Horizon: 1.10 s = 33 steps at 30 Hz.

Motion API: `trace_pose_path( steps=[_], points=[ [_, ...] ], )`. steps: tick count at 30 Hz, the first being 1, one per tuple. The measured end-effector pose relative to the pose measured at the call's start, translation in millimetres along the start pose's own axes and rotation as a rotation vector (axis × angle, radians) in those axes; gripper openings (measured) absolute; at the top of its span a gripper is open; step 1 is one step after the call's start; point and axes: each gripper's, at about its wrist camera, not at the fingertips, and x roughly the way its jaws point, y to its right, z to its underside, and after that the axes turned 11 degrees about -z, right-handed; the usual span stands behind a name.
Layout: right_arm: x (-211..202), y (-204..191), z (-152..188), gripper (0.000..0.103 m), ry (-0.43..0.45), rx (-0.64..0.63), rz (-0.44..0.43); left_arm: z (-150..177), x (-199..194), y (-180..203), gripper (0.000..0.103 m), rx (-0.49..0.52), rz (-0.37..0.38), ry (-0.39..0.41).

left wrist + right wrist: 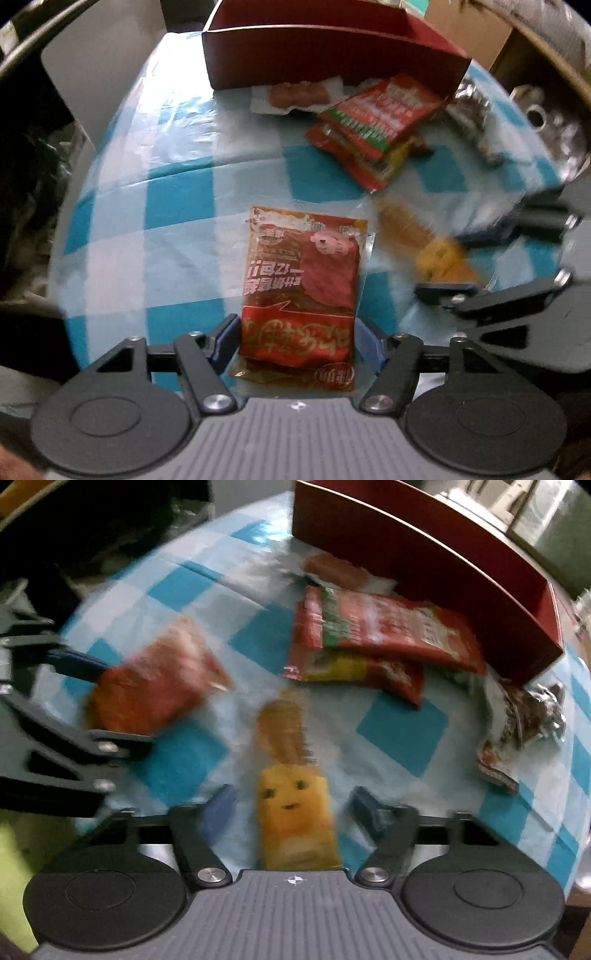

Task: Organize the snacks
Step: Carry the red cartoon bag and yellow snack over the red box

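An orange-red jerky packet (303, 295) lies flat on the blue-checked tablecloth, its near end between the blue fingertips of my left gripper (299, 338). The fingers stand at its two side edges; I cannot tell if they press it. In the right wrist view the same packet (155, 686) shows blurred at the left. A yellow packet with a cartoon face (293, 812) lies between the wide-apart fingers of my open right gripper (293, 808); it also shows blurred in the left wrist view (439, 254). A dark red box (325, 48) stands at the back, apparently empty.
A pile of red and green packets (376, 122) lies in front of the box, also seen from the right (376, 642). A sausage snack on white wrapping (295, 94) lies against the box. A crumpled silver-brown wrapper (517, 720) lies at the right. The tablecloth (166, 206) covers the table.
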Motion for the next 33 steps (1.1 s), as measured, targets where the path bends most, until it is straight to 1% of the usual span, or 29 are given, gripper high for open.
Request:
trace_pose_path(
  steps=[3, 4, 6, 11, 15, 17, 19, 24, 25, 26, 27, 28, 30, 31, 32, 33],
  points=[
    [-1.5, 1.3, -3.6, 0.044, 0.003, 0.027, -0.025, -4.2, -5.8, 2.2, 0.060, 0.001, -0.007, 0.025],
    [-2.1, 2.5, -3.7, 0.042, 0.006, 0.034, -0.032, -6.2, -6.7, 1.5, 0.060, -0.008, 0.002, 0.024],
    [-5.1, 9.5, -3.6, 0.040, 0.022, 0.077, -0.069, -10.6, -9.1, -4.3, 0.060, -0.050, 0.042, 0.024],
    [-28.9, 24.4, 2.1, 0.038, 0.118, 0.190, -0.130, -21.2, -24.0, -11.6, 0.060, -0.099, 0.102, 0.084],
    [-48.2, 31.6, 7.7, 0.038, 0.201, 0.266, -0.175, -26.6, -34.8, -18.4, 0.060, -0.138, 0.162, 0.112],
    [-56.5, 36.5, 8.5, 0.038, 0.242, 0.302, -0.203, -29.8, -39.2, -19.6, 0.060, -0.147, 0.180, 0.128],
    [-65.2, 39.4, 8.2, 0.038, 0.278, 0.321, -0.210, -33.9, -43.0, -20.0, 0.060, -0.154, 0.191, 0.146],
    [-76.3, 51.5, 5.7, 0.038, 0.341, 0.367, -0.249, -47.3, -49.5, -22.9, 0.060, -0.184, 0.224, 0.170],
    [-79.6, 54.1, 4.4, 0.032, 0.358, 0.373, -0.261, -51.4, -50.7, -21.7, 0.060, -0.183, 0.226, 0.177],
    [-81.4, 56.5, 2.5, 0.031, 0.374, 0.381, -0.279, -56.3, -52.6, -20.5, 0.060, -0.184, 0.224, 0.189],
    [-84.2, 59.6, -0.6, 0.028, 0.391, 0.390, -0.284, -61.8, -54.6, -19.6, 0.060, -0.190, 0.225, 0.200],
    [-87.4, 61.0, -1.4, 0.028, 0.403, 0.392, -0.276, -68.0, -56.0, -17.9, 0.060, -0.187, 0.229, 0.213],
    [-87.6, 67.7, -7.1, 0.028, 0.411, 0.399, -0.250, -78.3, -55.9, -14.3, 0.060, -0.174, 0.208, 0.228],
    [-86.2, 68.8, -8.3, 0.028, 0.400, 0.398, -0.232, -82.3, -54.8, -14.5, 0.060, -0.180, 0.197, 0.229],
    [-82.2, 67.9, -9.7, 0.029, 0.372, 0.384, -0.204, -83.9, -53.4, -17.0, 0.060, -0.186, 0.201, 0.229],
    [-77.7, 64.7, -10.1, 0.031, 0.344, 0.363, -0.195, -83.0, -52.0, -20.7, 0.060, -0.193, 0.210, 0.226]
  ],
)
